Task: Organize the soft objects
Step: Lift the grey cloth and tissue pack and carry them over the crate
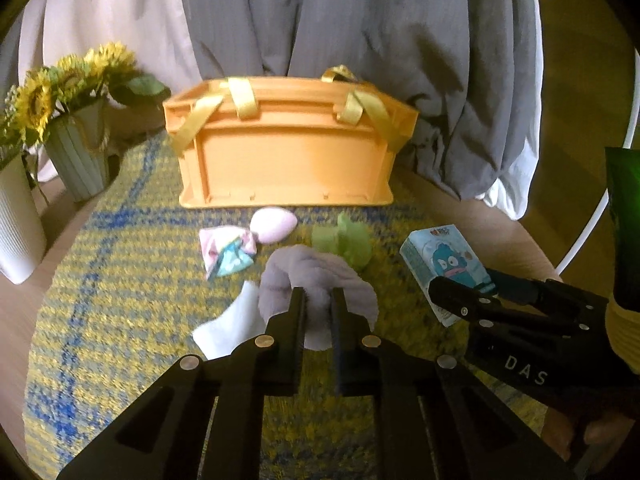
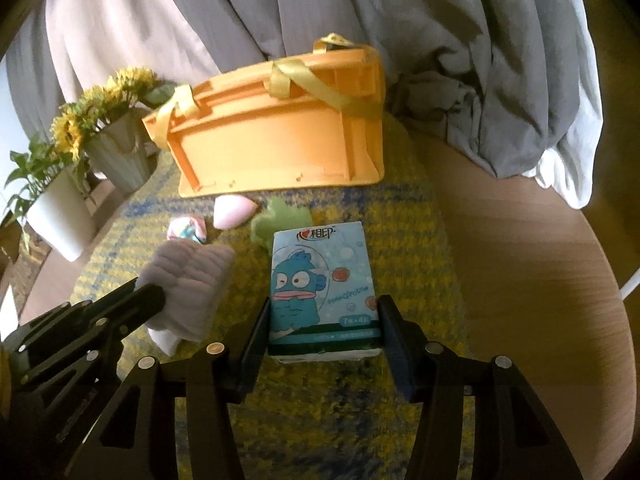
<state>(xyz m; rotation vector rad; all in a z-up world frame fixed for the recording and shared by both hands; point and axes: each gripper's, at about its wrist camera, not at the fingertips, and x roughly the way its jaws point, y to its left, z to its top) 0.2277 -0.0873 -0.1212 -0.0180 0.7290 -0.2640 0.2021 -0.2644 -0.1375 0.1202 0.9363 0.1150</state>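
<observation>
Both picks are looking made; nothing is showing as stowed yet. The left tool (image 1: 318,300) is clamping a bunched lilac towel (image 1: 316,276), jaws nearly together on a pinched fold. The towel is sitting just above the yellow-blue mat (image 1: 100,300), beside a white cloth (image 1: 228,328).

The right tool (image 2: 324,320) is gripping a blue tissue pack (image 2: 320,288) across its short sides. The pack's long axis is running along the fingers, its printed top end pointing toward the orange basket (image 2: 280,140), face up.

Whether the basket holds anything cannot be told: only its outer wall is facing both cameras. A pink sponge (image 1: 276,224), a patterned bow (image 1: 228,252) and a green piece (image 1: 344,240) are lying on the mat just in front of it, so most of the sorting is probably remaining.
</observation>
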